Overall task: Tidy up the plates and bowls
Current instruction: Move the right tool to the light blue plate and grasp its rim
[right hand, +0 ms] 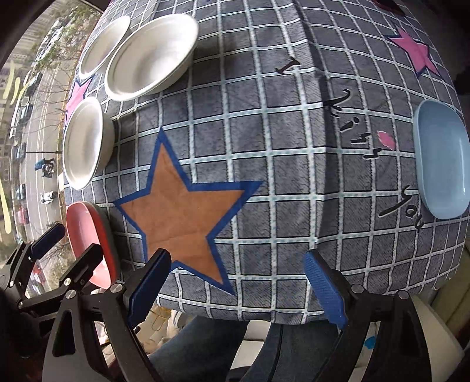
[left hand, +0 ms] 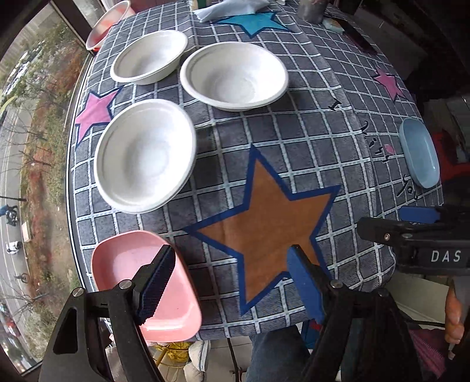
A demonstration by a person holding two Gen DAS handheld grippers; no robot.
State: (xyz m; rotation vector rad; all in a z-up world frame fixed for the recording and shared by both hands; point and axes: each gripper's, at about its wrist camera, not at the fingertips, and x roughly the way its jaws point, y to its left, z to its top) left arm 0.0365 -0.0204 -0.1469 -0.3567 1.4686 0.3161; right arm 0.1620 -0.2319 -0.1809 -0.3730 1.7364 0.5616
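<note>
I count three white bowls point(left hand: 149, 57) point(left hand: 234, 75) point(left hand: 145, 154) on my table, one pink plate point(left hand: 117, 264), one blue plate point(left hand: 418, 155), and one red-and-white bowl point(left hand: 107, 25) at the far edge.

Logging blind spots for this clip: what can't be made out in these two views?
- Pink rectangular plastic dish: left wrist view, near part behind the left gripper finger.
- Red-tinted round bowl: left wrist view, cut by the top edge.
- Far white paper bowl: right wrist view, overlapped by another white bowl.
</note>
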